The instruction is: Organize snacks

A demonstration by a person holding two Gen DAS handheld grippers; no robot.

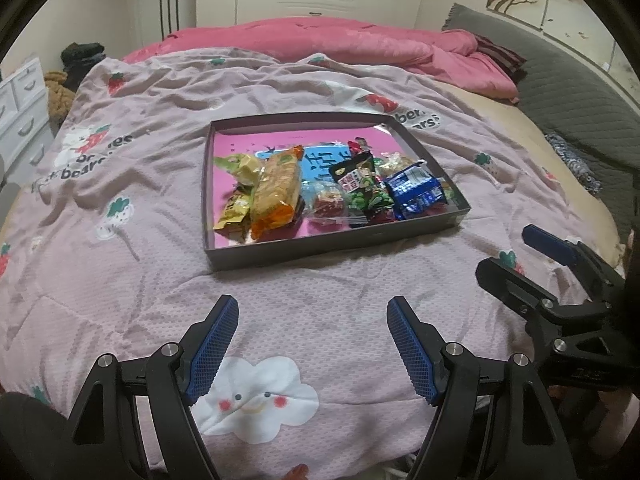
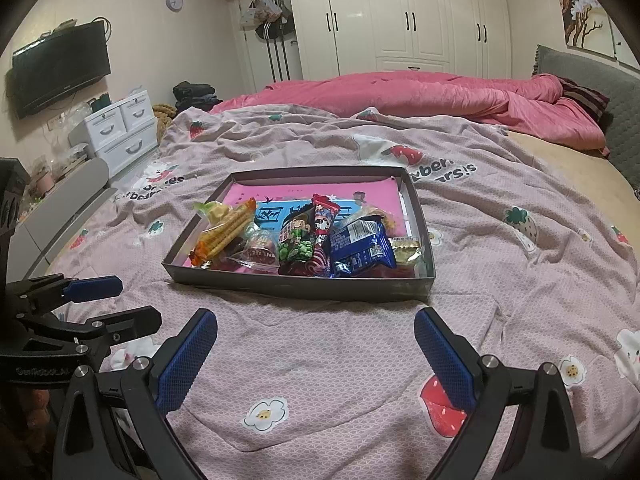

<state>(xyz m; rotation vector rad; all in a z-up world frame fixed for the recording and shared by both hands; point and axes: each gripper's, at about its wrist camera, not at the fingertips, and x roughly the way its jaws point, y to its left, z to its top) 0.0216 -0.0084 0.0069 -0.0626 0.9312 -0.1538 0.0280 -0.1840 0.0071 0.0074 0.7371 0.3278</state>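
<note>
A bed covered by a pale pink printed quilt (image 1: 160, 264) fills most of both views. On the quilt, at frame centre, lies a shallow dark tray (image 1: 320, 246). Behind it, along the upper part of the frame, a bright pink duvet (image 1: 340, 40) lies bunched.
</note>
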